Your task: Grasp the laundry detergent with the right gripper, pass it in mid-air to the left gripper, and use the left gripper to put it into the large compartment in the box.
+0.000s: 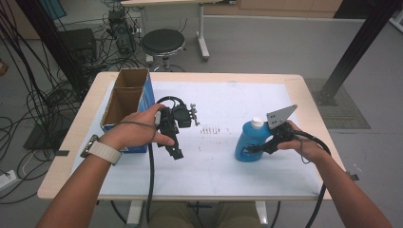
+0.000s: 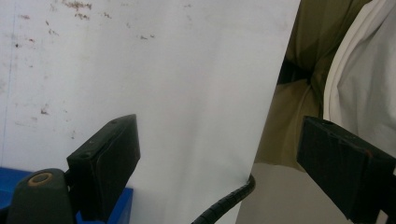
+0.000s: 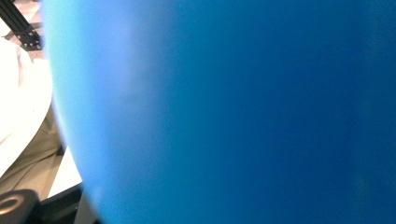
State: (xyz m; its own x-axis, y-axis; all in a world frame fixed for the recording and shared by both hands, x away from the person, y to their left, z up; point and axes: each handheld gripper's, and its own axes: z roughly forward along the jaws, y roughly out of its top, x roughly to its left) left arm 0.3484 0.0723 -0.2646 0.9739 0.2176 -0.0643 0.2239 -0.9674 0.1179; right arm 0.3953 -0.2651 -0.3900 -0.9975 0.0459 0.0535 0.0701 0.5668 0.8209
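The counter (image 1: 66, 161) is light wood under a white sheet. At its left stands an open cardboard box (image 1: 127, 102) with blue sides. On the right part of the sheet stands the blue bottle (image 1: 251, 141), upright: translucent blue plastic, rounded body, white cap, a label low on its front. The right gripper (image 1: 264, 145) has its fingers clamped against the bottle's side. The left gripper (image 1: 175, 153), just beside the box, hangs with fingers (image 2: 105, 163) spread wide and empty above the sheet.
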